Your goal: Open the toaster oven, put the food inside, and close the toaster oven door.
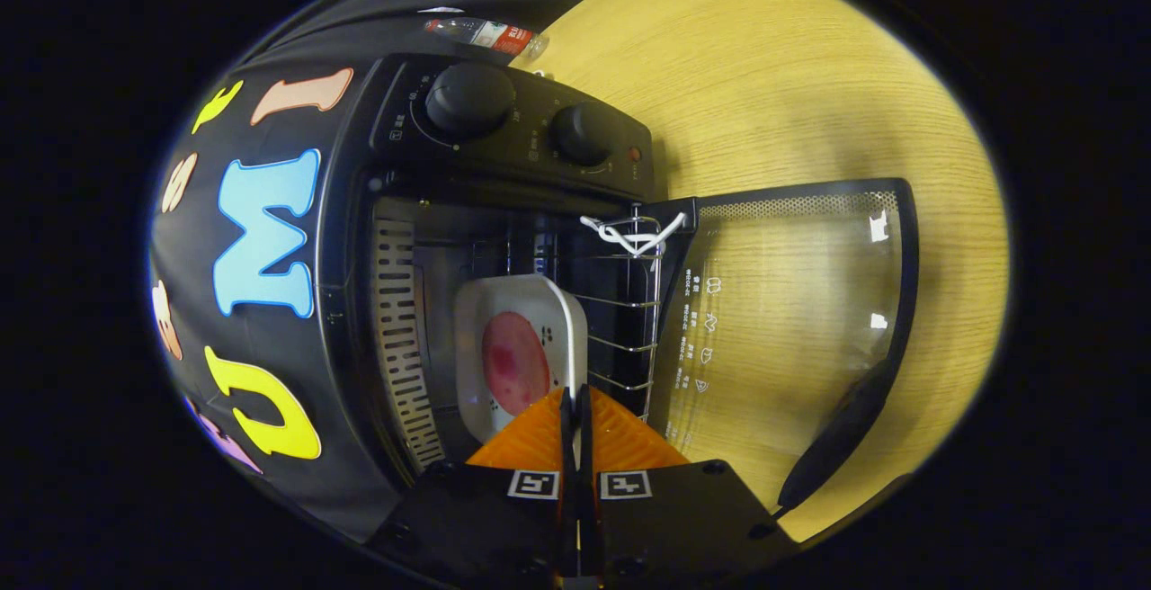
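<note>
Spreading out to the right and far side is the pale wooden surface (791, 95), which carries everything in the scene. On it sits the toaster oven (504, 212), turned in this view so that its control panel with two knobs (469, 97) lies at the far end. Its glass door (791, 302) is swung fully open toward the right, lying out over the wood with its dark handle (841, 433) along the outer edge, which leaves the cavity free to load. A wire rack (629, 320) lines the cavity beside the door hinge, there to bear whatever is slid in. Resting on it, inside the opening and just ahead of the tool (576, 397), is a white dish (517, 356) holding a reddish round of food (514, 362); it looks seated deep enough to clear the door. At the rack's far corner hangs a small white cord (632, 235), its purpose unclear. The tool's two fingers are pressed together with nothing between them, their tips close to the near rim of the dish; whether they touch it I cannot tell. Judging by this, the food is in and only the door is left to close.
</note>
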The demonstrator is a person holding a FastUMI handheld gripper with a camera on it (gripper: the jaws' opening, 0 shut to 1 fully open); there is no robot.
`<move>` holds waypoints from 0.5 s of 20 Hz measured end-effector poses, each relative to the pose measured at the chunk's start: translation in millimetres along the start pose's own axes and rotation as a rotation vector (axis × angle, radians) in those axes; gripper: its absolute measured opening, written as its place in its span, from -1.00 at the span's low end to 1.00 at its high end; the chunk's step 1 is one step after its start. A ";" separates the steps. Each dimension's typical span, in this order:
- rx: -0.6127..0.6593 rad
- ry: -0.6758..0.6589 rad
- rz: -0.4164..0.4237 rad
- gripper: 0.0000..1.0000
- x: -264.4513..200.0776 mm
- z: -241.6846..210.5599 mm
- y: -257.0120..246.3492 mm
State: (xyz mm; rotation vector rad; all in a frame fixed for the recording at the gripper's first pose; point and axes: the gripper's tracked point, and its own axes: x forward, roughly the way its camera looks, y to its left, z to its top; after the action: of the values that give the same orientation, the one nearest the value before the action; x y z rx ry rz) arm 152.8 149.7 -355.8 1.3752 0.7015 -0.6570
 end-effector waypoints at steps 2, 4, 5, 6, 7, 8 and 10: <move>-0.005 0.002 0.006 -0.90 -1.2 -4.3 0.6; -0.023 0.017 0.026 -0.80 -5.5 -9.1 2.4; -0.034 0.027 0.048 -0.73 -11.1 -10.5 5.6; -0.047 0.038 0.073 -0.66 -15.3 -16.5 9.7; -0.068 0.054 0.090 -0.26 -19.3 -20.5 11.3; -0.097 0.073 0.093 0.15 -25.3 -24.1 10.2; -0.180 0.106 0.104 0.96 -39.9 -31.3 7.3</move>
State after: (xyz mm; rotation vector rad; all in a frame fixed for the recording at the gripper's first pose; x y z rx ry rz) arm 131.2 181.9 -322.4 1.2771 0.7500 -0.4299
